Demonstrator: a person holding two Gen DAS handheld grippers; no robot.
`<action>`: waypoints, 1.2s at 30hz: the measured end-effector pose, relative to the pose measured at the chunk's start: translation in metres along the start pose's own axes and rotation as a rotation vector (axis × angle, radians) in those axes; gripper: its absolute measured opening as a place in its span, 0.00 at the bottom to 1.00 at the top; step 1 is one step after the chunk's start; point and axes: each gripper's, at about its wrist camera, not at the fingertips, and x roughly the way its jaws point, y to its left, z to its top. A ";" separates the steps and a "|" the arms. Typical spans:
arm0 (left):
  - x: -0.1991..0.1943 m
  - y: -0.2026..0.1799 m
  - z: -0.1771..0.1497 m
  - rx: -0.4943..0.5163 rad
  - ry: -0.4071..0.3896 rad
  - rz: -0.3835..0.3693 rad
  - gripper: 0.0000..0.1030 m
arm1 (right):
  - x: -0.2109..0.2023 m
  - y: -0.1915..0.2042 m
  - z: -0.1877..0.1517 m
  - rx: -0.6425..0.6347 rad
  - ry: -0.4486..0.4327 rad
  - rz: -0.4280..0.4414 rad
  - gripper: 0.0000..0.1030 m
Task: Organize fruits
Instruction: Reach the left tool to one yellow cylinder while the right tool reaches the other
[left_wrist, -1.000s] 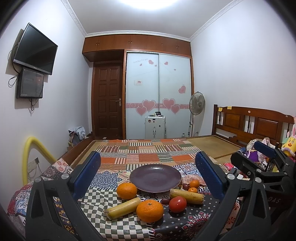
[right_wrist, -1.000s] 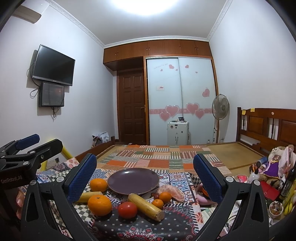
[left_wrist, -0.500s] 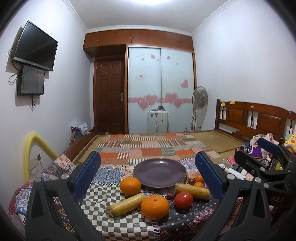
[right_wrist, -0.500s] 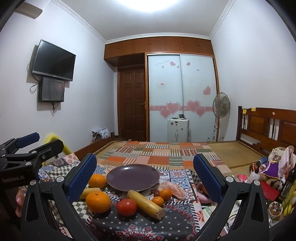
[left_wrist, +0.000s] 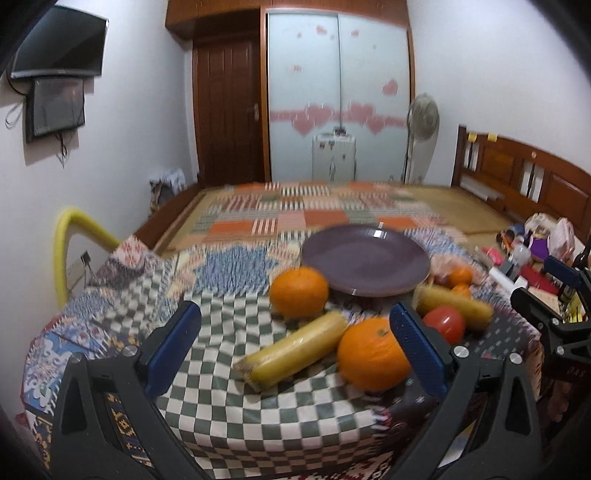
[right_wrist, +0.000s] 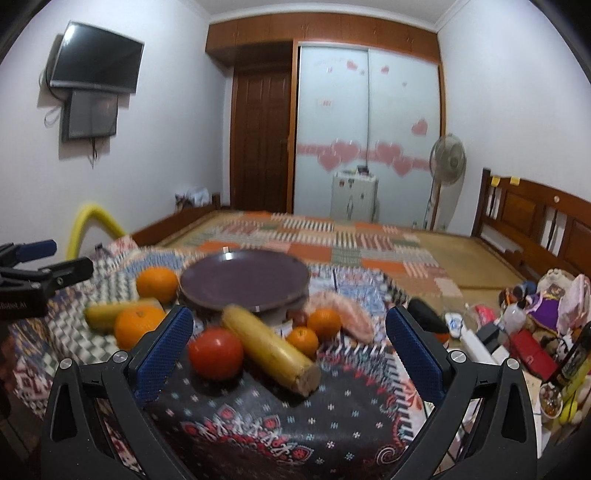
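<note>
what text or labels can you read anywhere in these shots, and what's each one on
"Robot_AI", the start cut off: white print on the left claw's black body, seen in the right wrist view.
"DAS", partial: faint letters on the right claw's black body, seen in the left wrist view.
Sticker on the wardrobe door: too blurred to read.
Bottle label: too small to read.

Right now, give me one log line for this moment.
left gripper: open, empty | right gripper: open, empty | round purple plate: bare | red tomato: on cloth
</note>
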 end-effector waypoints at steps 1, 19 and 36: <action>0.006 0.003 -0.003 0.000 0.020 0.004 1.00 | 0.003 -0.001 -0.001 -0.003 0.015 0.000 1.00; 0.062 0.032 -0.024 0.022 0.184 -0.019 0.85 | 0.054 -0.017 -0.019 -0.015 0.217 0.173 0.57; 0.073 0.027 -0.034 0.060 0.261 -0.126 0.50 | 0.052 -0.017 -0.025 -0.051 0.224 0.233 0.40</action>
